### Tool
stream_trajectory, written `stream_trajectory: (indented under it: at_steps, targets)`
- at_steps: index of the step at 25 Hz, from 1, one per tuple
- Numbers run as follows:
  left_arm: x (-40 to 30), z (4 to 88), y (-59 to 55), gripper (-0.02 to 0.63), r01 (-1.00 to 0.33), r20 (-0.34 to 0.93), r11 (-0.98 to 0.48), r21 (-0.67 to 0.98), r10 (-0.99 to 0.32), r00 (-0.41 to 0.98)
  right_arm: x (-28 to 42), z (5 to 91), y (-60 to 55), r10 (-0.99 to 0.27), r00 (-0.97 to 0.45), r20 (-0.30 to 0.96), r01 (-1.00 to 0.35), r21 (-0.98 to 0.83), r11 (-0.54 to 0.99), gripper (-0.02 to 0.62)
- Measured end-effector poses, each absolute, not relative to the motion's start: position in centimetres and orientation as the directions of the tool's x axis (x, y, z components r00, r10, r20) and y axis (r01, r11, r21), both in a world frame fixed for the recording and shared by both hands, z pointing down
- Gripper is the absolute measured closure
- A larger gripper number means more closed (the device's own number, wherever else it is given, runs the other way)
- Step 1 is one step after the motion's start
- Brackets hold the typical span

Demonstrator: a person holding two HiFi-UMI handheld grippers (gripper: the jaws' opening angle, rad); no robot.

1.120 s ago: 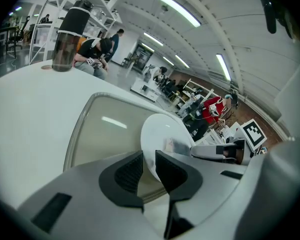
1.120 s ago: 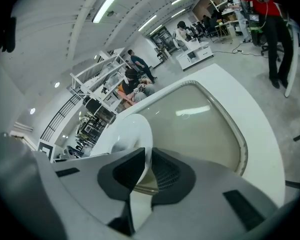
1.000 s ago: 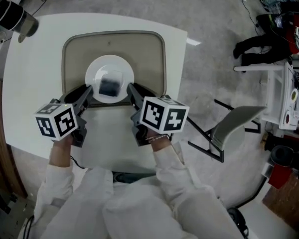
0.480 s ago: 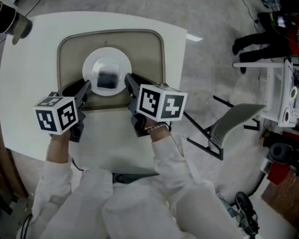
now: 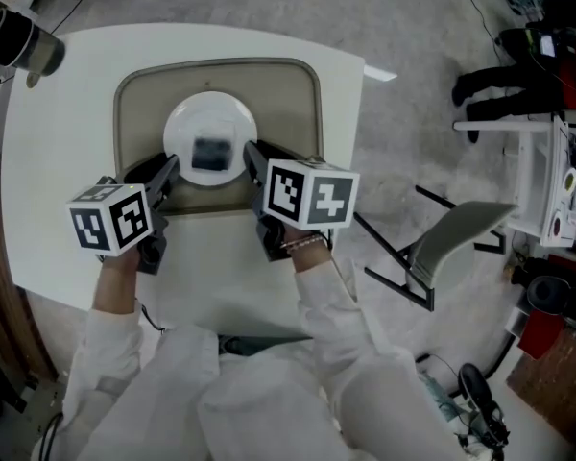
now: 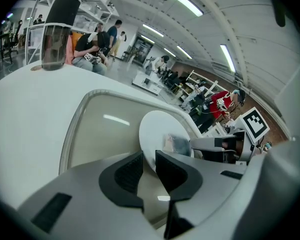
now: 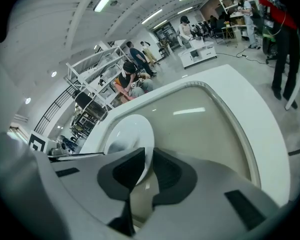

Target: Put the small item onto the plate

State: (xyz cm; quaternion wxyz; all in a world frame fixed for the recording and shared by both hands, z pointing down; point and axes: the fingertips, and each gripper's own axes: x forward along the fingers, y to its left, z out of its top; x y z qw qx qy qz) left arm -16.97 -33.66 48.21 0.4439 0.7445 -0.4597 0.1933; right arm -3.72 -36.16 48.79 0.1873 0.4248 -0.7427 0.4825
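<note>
On the white counter point(image 5: 67, 113) sits a beige tray point(image 5: 298, 123) with the white plate point(image 5: 187, 123), its rim clenched on opposite sides by the left tool point(image 5: 169, 168) and right tool point(image 5: 252, 153), and the small item point(image 5: 208, 152), a dark blur too indistinct to identify, lies mid-plate.

The plate point(image 5: 209, 121) is white, the small item point(image 5: 208, 152) on it dark grey, the tray point(image 5: 290, 113) beige and the desk point(image 5: 58, 161) white. The left gripper point(image 5: 171, 169) and right gripper point(image 5: 252, 152) are grey and black, each bearing black-and-white square markers.
</note>
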Motion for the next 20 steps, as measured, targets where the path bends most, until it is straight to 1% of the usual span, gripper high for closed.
stream_trajectory:
  at_steps: [8,15,20]
  targets:
    - [-16.94,48.17,-33.61,0.526,-0.849,0.692,-0.185,0.496,-0.506,0.514,-3.64,48.95,-36.29,-0.422,-0.543,0.726,-0.829,-0.545,0.126,0.543]
    - [-16.99,48.18,-33.54,0.526,-0.843,0.690,-0.186,0.504,-0.501,0.523,-3.53,48.90,-36.24,-0.403,-0.528,0.747,-0.843,-0.518,0.144,0.543]
    - [-17.52,47.75,-33.68,0.526,-0.854,0.685,-0.179,0.488,-0.529,0.502,-3.24,48.75,-35.93,-0.404,-0.512,0.758,-0.857,-0.480,0.186,0.543]
